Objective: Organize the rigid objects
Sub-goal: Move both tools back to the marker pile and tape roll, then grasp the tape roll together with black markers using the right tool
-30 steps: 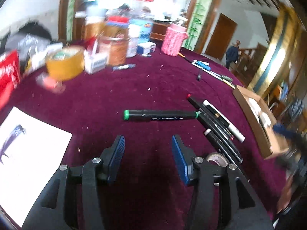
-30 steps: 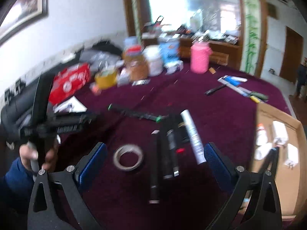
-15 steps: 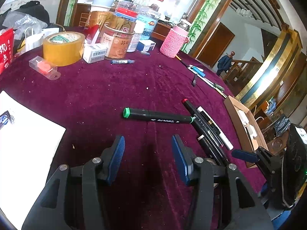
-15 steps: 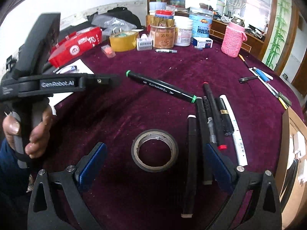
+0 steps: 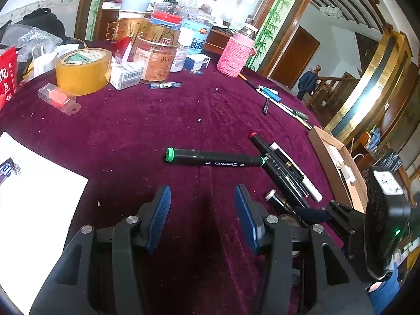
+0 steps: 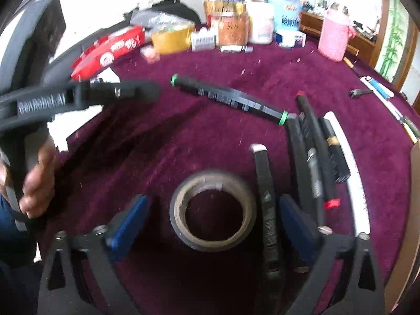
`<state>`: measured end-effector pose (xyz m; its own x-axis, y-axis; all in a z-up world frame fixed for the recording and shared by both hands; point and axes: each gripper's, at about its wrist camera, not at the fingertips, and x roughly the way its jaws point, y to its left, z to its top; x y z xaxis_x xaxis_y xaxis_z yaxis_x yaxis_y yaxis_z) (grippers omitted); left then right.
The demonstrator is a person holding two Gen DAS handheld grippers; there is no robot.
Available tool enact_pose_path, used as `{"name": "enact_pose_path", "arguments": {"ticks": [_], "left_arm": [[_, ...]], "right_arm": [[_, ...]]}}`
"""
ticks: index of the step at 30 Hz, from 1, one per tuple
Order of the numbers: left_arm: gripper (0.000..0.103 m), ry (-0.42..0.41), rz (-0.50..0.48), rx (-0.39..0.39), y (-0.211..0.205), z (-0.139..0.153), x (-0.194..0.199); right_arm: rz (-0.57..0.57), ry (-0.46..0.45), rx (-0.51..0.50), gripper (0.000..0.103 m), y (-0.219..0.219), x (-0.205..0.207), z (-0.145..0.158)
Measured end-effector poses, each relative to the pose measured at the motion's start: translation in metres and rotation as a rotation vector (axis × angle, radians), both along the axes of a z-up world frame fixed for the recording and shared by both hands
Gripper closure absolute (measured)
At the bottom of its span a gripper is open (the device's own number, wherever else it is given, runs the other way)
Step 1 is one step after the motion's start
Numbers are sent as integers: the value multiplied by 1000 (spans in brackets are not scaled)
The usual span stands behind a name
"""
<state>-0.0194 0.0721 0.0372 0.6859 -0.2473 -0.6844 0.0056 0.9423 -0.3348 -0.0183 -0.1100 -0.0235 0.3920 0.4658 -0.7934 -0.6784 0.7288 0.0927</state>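
Note:
A dark roll of tape lies flat on the maroon tablecloth, between the fingers of my right gripper. Its jaws are closing, and neither pad touches the roll. A black marker with a white end lies between the roll and the right pad. Just beyond sits a bundle of several black markers with a white marker beside it. My left gripper hovers open over bare cloth with nothing between its fingers. A green-capped black marker lies crosswise just ahead of it.
A cardboard box stands at the table's right edge. At the back are a yellow tape roll, jars and a pink knitted cup. White paper lies at the left. A hand holds the left gripper.
My right gripper has come down and closer to the dark tape roll, and its jaws have narrowed around it. The left gripper has stayed where it was.

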Motion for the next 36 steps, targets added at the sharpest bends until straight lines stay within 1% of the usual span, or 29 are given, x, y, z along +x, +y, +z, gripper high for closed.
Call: {"name": "enact_pose_path", "arguments": {"ticks": [1,3,4,10,14,16,17,19,24,25,26,29,30,36], "left_arm": [[54,-2,0,8,-1,0,0],[54,-3,-3,23,-3,0,0],[54,-2,-3,36,-5,0,0],[54,-12,1,97,-12,1,-1],[54,-30,0,131,-16,3,-4],[54,-33,-2,146,-18,3,-4],[54,-34,-5,150,-19,3,-4],[54,-39,-4,154,-20,4,-4],[54,-37,-3,131,-15,3,-4],[54,-36,-6,126,-15,3,-3],[54,-34,-5,120,-14,3,-3],[54,-30,-8,103,-13,2,-2],[54,-29,-6,103,-12,2,-2],[54,-38,-16,97,-13,2,-4]], "right_arm": [[-6,-1,18,33,-2,0,2],[6,30,81,33,-9,4,4],[6,37,92,34,-11,5,4],[14,8,74,34,-16,2,7],[-10,-52,60,33,-22,0,16],[4,-60,41,29,-23,0,16],[-3,-63,28,29,-23,0,16],[-13,-60,16,29,-25,1,18],[27,-62,86,29,-32,-9,33],[38,-48,99,28,-33,-9,34],[55,-11,117,28,-34,-8,33],[72,68,116,27,-32,-4,22],[67,52,106,27,-31,-4,21],[55,74,122,27,-30,1,14]]}}
